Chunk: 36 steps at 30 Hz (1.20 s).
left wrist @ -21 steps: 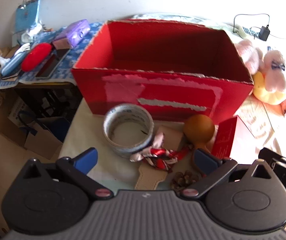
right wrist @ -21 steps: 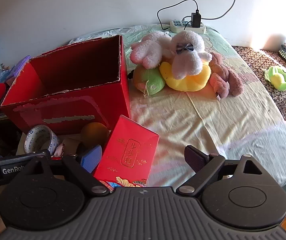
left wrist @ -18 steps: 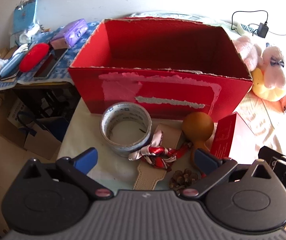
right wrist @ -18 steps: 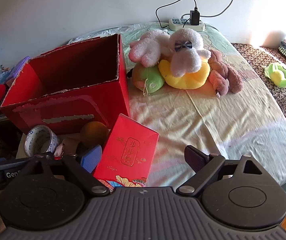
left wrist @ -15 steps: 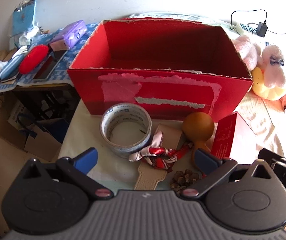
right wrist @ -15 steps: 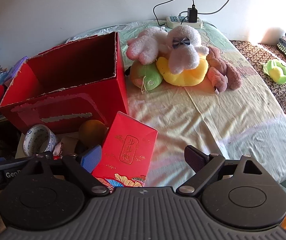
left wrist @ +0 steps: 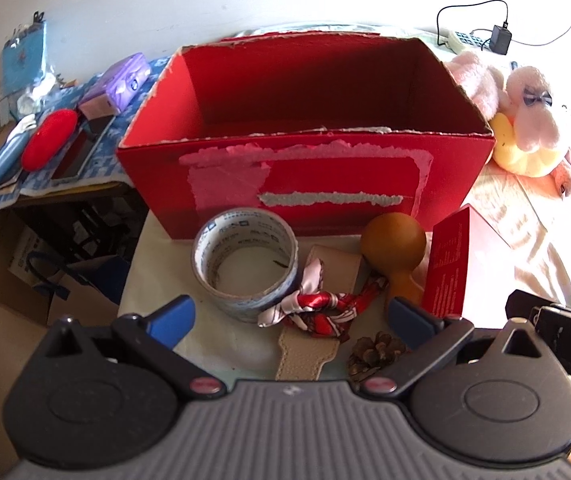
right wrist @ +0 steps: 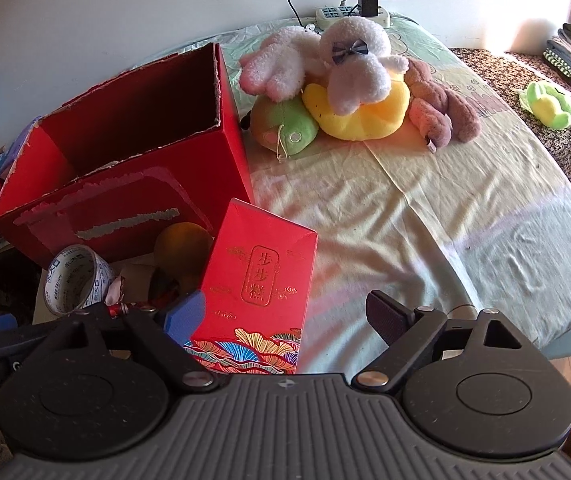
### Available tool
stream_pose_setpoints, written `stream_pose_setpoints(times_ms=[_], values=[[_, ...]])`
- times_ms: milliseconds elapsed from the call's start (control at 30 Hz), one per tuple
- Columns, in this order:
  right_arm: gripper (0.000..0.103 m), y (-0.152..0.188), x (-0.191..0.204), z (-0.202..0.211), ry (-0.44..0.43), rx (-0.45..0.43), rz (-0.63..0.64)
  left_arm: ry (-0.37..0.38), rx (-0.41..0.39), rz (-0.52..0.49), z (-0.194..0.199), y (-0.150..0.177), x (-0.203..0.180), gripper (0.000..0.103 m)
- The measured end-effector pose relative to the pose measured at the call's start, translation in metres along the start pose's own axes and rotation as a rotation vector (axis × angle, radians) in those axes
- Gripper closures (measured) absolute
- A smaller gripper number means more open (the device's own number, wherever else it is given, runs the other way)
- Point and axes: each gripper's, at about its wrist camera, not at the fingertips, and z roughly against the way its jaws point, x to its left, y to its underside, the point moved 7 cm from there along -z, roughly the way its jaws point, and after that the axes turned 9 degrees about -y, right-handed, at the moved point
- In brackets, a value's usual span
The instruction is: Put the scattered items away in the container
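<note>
Your left tool (left wrist: 291, 316) and right tool (right wrist: 285, 312) both gape wide, empty, before the torn, tape-scarred red box (left wrist: 305, 184), its inside bare.

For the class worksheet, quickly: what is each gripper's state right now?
Left gripper: open, holding nothing, above the red patterned fabric scarf.
Right gripper: open, holding nothing; the tall red cardboard gift box stands between its fingers, ungripped.

White wall (right wrist: 125, 8) behind; sunlit pale bedsheet (right wrist: 425, 208); cluttered side table (left wrist: 65, 188), possibly desk.
</note>
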Motion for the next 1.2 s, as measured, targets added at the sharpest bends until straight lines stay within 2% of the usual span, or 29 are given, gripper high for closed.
stream_pose_setpoints(times_ms=[267, 600, 767, 867, 1000, 1100, 1167, 1200], values=[[0.014, -0.004, -0.013, -0.001, 0.012, -0.011, -0.022, 0.033, -0.01, -0.02, -0.001, -0.005, -0.012, 0.001], [0.014, -0.025, -0.041, -0.019, -0.039, 0.045, -0.069, 0.038, 0.002, -0.028, -0.002, -0.023, -0.038, 0.001], [0.015, -0.036, -0.054, -0.031, -0.071, 0.091, -0.078, 0.092, -0.019, -0.065, 0.004, -0.028, -0.057, 0.001], [0.015, -0.038, -0.055, -0.038, -0.124, 0.138, -0.086, 0.144, -0.034, -0.093, 0.008, -0.027, -0.065, 0.001], [0.015, -0.038, -0.051, -0.047, -0.156, 0.179, -0.05, 0.213, -0.016, -0.125, 0.005, -0.021, -0.077, 0.001], [0.016, -0.037, -0.053, -0.054, -0.189, 0.211, -0.065, 0.264, 0.016, -0.127, -0.002, -0.017, -0.085, 0.008], [0.016, -0.034, -0.055, -0.061, -0.21, 0.237, -0.083, 0.291, 0.037, -0.137, -0.007, -0.013, -0.091, 0.02], [0.016, -0.032, -0.056, -0.065, -0.224, 0.248, -0.097, 0.297, 0.043, -0.148, -0.01, -0.011, -0.095, 0.02]])
